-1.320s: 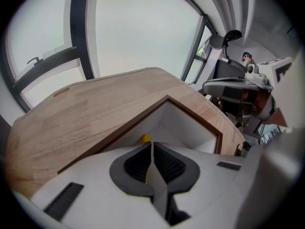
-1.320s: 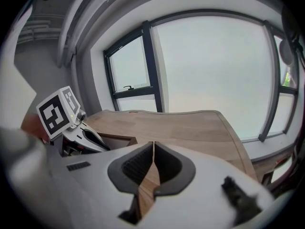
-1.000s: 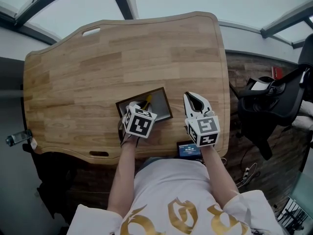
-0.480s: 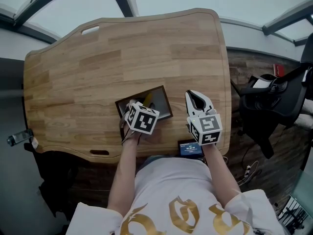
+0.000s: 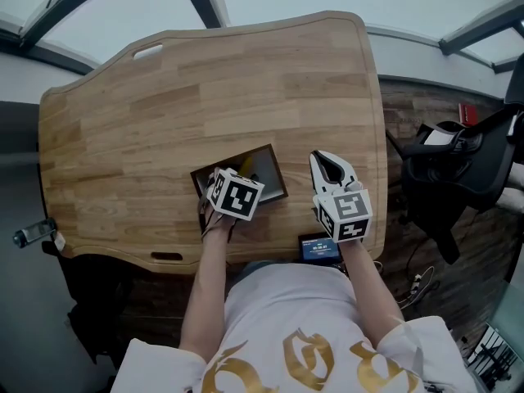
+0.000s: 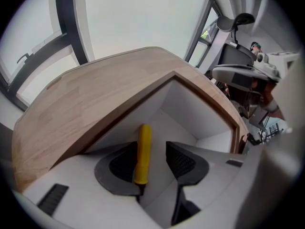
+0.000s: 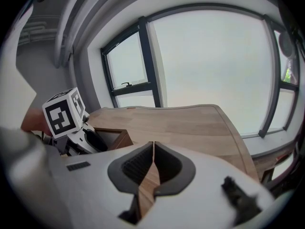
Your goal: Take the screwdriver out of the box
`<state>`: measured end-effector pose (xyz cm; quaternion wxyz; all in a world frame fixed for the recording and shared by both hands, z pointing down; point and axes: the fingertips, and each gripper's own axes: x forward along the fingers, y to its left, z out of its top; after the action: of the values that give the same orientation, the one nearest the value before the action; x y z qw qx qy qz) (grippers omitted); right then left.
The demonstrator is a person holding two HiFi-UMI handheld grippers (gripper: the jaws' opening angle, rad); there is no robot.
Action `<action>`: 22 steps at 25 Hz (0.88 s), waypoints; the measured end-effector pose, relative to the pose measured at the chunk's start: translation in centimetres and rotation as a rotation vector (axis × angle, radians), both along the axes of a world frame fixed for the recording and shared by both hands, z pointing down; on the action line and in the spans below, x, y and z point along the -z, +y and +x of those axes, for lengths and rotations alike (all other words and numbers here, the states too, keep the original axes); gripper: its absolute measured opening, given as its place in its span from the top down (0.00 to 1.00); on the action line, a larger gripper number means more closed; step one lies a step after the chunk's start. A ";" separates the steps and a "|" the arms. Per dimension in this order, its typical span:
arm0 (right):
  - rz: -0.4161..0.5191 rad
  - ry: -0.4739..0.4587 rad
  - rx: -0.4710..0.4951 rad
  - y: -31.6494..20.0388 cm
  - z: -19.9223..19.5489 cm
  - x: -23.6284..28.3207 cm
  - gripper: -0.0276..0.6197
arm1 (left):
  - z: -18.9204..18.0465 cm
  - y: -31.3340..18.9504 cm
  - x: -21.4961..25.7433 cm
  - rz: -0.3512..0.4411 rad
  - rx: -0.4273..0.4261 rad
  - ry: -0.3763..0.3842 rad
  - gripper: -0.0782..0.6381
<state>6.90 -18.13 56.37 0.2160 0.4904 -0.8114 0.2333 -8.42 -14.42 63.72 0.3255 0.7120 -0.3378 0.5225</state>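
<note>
A small wooden box (image 5: 279, 178) with a white lining sits on the table near its front edge. A yellow-handled screwdriver (image 6: 143, 149) lies inside it, partly seen in the head view as the screwdriver (image 5: 250, 169). My left gripper (image 5: 228, 187) points steeply down into the box (image 6: 206, 100). Its jaws are opening and the left gripper (image 6: 155, 150) straddles the handle, which lies by the left pad while the right pad stands apart. My right gripper (image 5: 327, 164) hovers to the right of the box, and the right gripper (image 7: 153, 146) is shut on nothing.
The wooden table (image 5: 205, 88) stretches away beyond the box, with a slot cut-out (image 5: 152, 52) at its far left corner. A small device with a blue screen (image 5: 317, 250) lies at the near edge. A black chair (image 5: 458, 170) stands to the right.
The left gripper's marker cube has tipped a little over the box. The right gripper has stayed where it was.
</note>
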 end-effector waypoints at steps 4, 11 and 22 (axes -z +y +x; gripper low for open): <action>0.001 0.000 -0.004 -0.1 0.2 -0.1 0.91 | 0.0 0.1 -0.3 -0.037 0.003 -0.001 0.64; 0.000 -0.005 -0.008 -0.5 0.4 -0.4 0.91 | -0.1 0.4 -0.9 -0.098 0.018 0.008 0.64; -0.010 -0.009 -0.011 -0.6 0.4 -0.7 0.91 | -0.3 0.9 -1.4 -0.157 0.010 -0.020 0.64</action>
<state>7.27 -18.74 57.11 0.2135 0.4930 -0.8084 0.2405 -8.74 -13.51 65.13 0.3796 0.6773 -0.3026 0.5528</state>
